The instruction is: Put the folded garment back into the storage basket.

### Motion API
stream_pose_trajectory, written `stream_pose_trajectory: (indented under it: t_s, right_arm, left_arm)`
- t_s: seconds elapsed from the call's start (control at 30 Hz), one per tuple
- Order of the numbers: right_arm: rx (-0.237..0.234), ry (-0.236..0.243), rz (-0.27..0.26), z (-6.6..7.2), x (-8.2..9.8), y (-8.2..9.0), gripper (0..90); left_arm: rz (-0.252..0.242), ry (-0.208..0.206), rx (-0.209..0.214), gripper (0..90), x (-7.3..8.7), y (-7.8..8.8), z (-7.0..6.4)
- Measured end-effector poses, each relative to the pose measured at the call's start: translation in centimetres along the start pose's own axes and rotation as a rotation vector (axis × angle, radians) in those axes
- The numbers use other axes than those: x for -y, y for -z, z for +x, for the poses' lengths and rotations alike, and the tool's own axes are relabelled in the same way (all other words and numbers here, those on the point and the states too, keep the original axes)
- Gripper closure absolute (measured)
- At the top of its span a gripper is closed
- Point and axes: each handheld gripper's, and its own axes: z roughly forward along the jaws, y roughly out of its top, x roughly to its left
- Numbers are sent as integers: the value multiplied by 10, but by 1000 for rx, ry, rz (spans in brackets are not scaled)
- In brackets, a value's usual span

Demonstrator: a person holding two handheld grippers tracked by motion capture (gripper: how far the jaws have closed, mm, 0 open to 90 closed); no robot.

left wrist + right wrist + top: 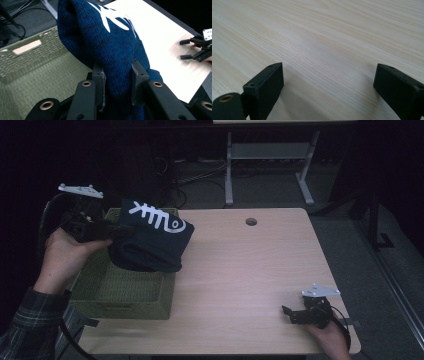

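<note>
Far left of the high view: a hand in a plaid sleeve (pixel 30 325) is gripping the left hand-held gripper (pixel 119 231), its grey plate riding on top and a cable looping behind. The jaws are pointing level toward the right and are pinching a folded dark blue knit garment (pixel 150 242) bearing a white fishbone print.

Left gripper view: both black pads are pressing into the knit, a thick fold of the garment (pixel 110 50) bunching between them, so this gripper (pixel 117 80) is holding narrow on the cloth.

The garment is hanging off the worktop surface, lifted over the right-hand half of an olive woven basket (pixel 125 292). Its lower edge is overlapping the basket's right rim and the strip of wood just beside it; whether it is brushing the rim I cannot tell. The basket (pixel 30 72) is sitting at the left end of the pale wooden worktop (pixel 240 275), its handle slot showing in the far wall.

Centre: bare wood, with a round cable hole (pixel 251 222) near the far edge.

Right, near the front edge: the other hand is holding the right hand-held gripper (pixel 290 314) low over the wood, well apart from the garment. Right gripper view: its jaws are standing wide, with plain worktop grain (pixel 324 45) between them.
</note>
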Motion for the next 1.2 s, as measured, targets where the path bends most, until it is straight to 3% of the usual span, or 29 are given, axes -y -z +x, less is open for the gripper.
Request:
stream_pose_trajectory:
  t_s: [0.7, 0.97, 1.2]
  right_arm:
    - [2, -3, 0, 0, 0, 0, 91]
    - [3, -2, 0, 0, 0, 0, 90]
    - [2, -3, 0, 0, 0, 0, 91]
  left_arm:
    - [-13, 105, -38, 705, 41, 14, 32]
    - [-1, 151, -17, 705, 60, 4, 38]
    - [5, 192, -25, 705, 76, 1, 48]
